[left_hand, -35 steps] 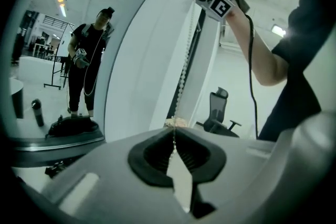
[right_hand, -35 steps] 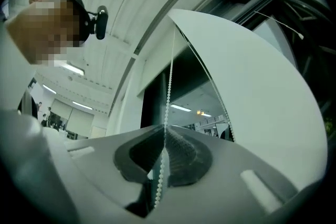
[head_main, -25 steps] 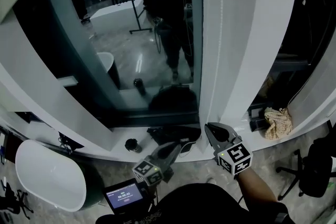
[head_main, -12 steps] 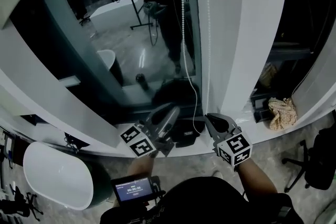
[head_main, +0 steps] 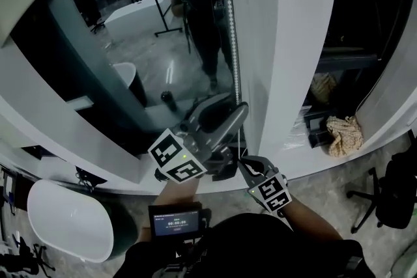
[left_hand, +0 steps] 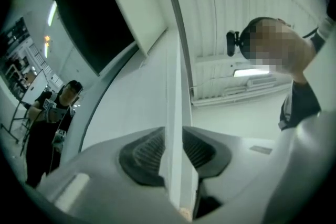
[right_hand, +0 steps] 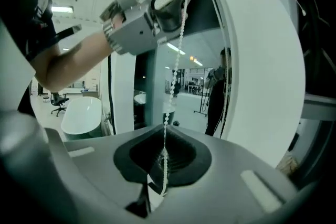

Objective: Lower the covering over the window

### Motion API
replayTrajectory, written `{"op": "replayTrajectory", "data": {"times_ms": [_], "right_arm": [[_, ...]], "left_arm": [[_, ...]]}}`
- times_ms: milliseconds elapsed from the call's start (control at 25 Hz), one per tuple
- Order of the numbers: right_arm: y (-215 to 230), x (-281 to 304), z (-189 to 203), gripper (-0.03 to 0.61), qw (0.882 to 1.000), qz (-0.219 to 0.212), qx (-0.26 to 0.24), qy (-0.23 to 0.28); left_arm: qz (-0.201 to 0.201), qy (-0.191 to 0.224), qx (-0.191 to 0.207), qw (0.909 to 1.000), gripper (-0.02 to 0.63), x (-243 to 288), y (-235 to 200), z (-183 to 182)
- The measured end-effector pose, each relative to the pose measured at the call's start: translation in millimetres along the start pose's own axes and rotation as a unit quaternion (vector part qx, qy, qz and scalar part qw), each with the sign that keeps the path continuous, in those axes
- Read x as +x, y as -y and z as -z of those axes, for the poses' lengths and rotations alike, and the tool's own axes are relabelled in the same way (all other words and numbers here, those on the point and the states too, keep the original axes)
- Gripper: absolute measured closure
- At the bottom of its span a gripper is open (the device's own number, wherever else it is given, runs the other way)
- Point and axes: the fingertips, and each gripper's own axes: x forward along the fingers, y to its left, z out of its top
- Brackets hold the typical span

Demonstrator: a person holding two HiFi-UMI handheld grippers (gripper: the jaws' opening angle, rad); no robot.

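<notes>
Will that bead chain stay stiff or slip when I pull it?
Likely floppy: the bead chain hangs as a thin strand, drawn straight above the right gripper closed on it. Its small round beads may slip, though ribbed pads should catch them.

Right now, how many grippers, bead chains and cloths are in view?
Grippers: 2 (left gripper, jaws just opened, holding nothing; right gripper, shut on the bead chain)
Bead chain: 1
Cloth: 1
Total: 4

The head view is looking steeply down on the window and sill. The left gripper view is pointing up, close along the frame. The right gripper view is facing the window, close on the chain, shared with the head view.
</notes>
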Motion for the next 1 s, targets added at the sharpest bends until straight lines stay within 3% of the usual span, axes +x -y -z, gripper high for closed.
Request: {"op": "replayTrajectory", "data": {"times_ms": [80, 160, 240, 320, 400, 520, 640, 720, 800, 880, 1000], "right_arm": [[-4.1, 8.3, 48.1, 0.565, 0.998, -0.018, 0.000, -0.068], [-18.9, 10.7, 110.3, 0.565, 0.987, -0.045, -0.013, -0.153], [-36.4, 7.9, 152.6, 0.565, 0.977, -0.071, 0.001, -0.201], [-44.0, 6.1, 165.0, 0.565, 0.974, -0.081, 0.039, -0.208], [-39.5, 6.8, 163.8, 0.565, 0.974, -0.077, 0.051, -0.205], [-25.3, 3.5, 169.7, 0.564, 0.974, -0.056, 0.079, -0.206], [-8.6, -8.7, 170.2, 0.557, 0.968, -0.029, 0.136, -0.209], [6.7, -19.2, 155.5, 0.530, 0.970, -0.004, 0.170, -0.174], [26.3, -31.2, 120.8, 0.486, 0.973, 0.024, 0.206, -0.099], [45.4, -46.2, 76.4, 0.466, 0.969, 0.037, 0.244, -0.001], [64.6, -70.7, -2.7, 0.468, 0.953, 0.029, 0.271, 0.135]], "left_arm": [[-0.001, 0.002, 0.002, 1.0000, 0.520, 5.6, -2.6, -5.1], [0.002, -0.006, 0.000, 1.0000, 0.520, 10.7, -3.4, -3.2], [0.004, -0.013, 0.003, 0.9999, 0.520, 15.5, -2.4, 0.6], [0.001, -0.010, 0.009, 0.9999, 0.526, 17.4, -1.1, -1.0], [-0.007, 0.000, 0.009, 0.9999, 0.606, 15.9, -2.1, -6.8], [-0.017, 0.003, 0.000, 0.9999, 0.607, 10.6, -6.1, -7.1], [-0.045, -0.024, -0.003, 0.9987, 0.611, 2.4, -19.7, 9.3], [-0.073, -0.062, 0.011, 0.9953, 0.612, -7.6, -32.5, 41.3], [-0.096, -0.105, 0.005, 0.9899, 0.611, -23.0, -44.7, 90.3], [-0.120, -0.150, -0.040, 0.9806, 0.611, -45.8, -52.2, 148.8], [-0.156, -0.216, -0.106, 0.9580, 0.611, -92.0, -49.7, 234.4]]}}
